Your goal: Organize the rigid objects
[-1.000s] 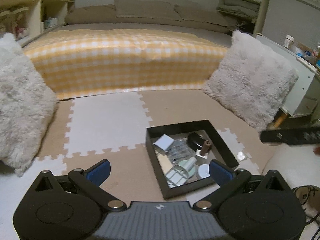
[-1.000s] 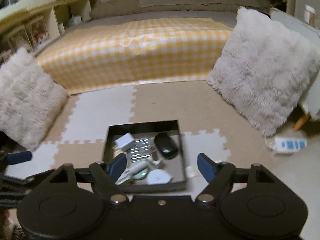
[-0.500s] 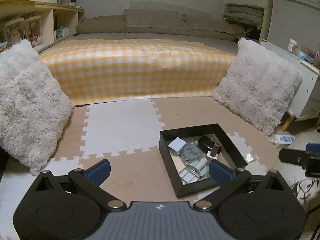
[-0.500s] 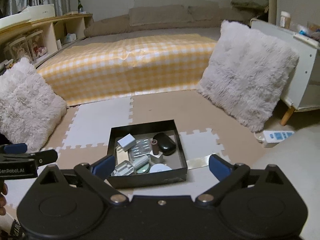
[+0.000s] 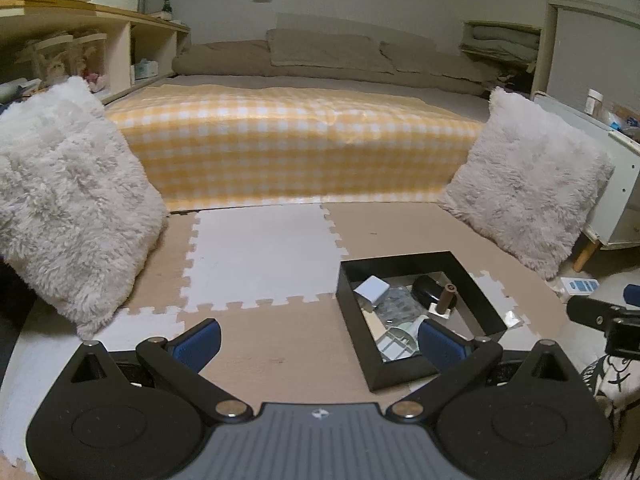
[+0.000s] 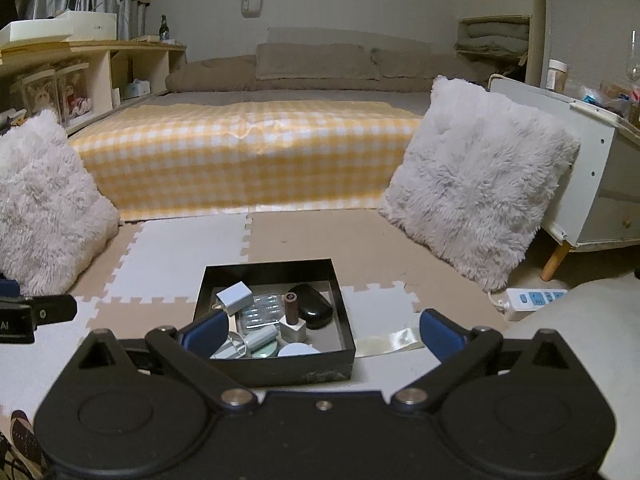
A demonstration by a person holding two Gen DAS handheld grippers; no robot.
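A black open box (image 6: 276,368) sits on the foam floor mat; it also shows in the left wrist view (image 5: 396,368). Inside lie a white charger cube (image 6: 235,298), a black oval case (image 6: 312,310), a brown cylinder on a white base (image 6: 291,312), a clear blister pack (image 6: 262,314), a round white lid (image 6: 298,349) and other small items. My right gripper (image 6: 322,332) is open and empty, raised just before the box. My left gripper (image 5: 318,340) is open and empty, to the box's left.
Fluffy white cushions stand at left (image 5: 64,220) and right (image 6: 476,200) against the yellow-checked bed (image 6: 248,160). A white power strip (image 6: 532,298) lies on the floor at right near a white cabinet (image 6: 600,184). Shelves (image 5: 80,60) run along the left wall.
Both grippers have drawn back and up from the box, so the room shows wider. The box looks smaller and further off. The jaws stay open.
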